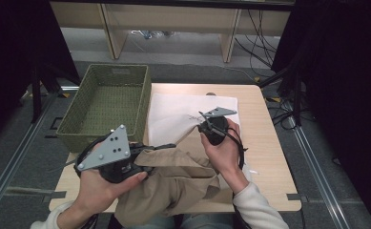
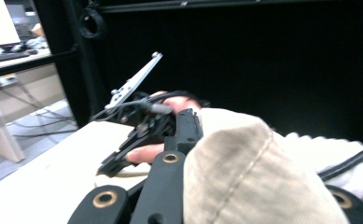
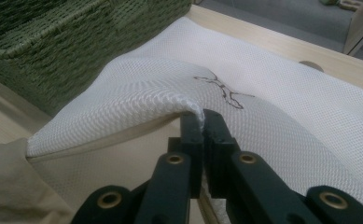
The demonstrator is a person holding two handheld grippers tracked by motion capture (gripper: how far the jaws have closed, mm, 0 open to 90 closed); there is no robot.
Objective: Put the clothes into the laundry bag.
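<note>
Your right hand-held gripper (image 3: 201, 122) is clamped on the rim of the white mesh bag (image 3: 272, 112), lifting that edge so the mouth gapes toward you. The bag lies flat across the middle of the pale wooden surface (image 1: 262, 143), its left edge just beside the green woven basket (image 1: 108, 102). Your left hand-held gripper (image 1: 166, 146) is pinched on the tan corduroy garment (image 1: 178, 179), which is bunched at the near edge of the surface, with part of it hanging over. Bare wood lies to the right of the bag. The mesh is fine and stiff-looking; the basket is a coarse, rectangular weave.
</note>
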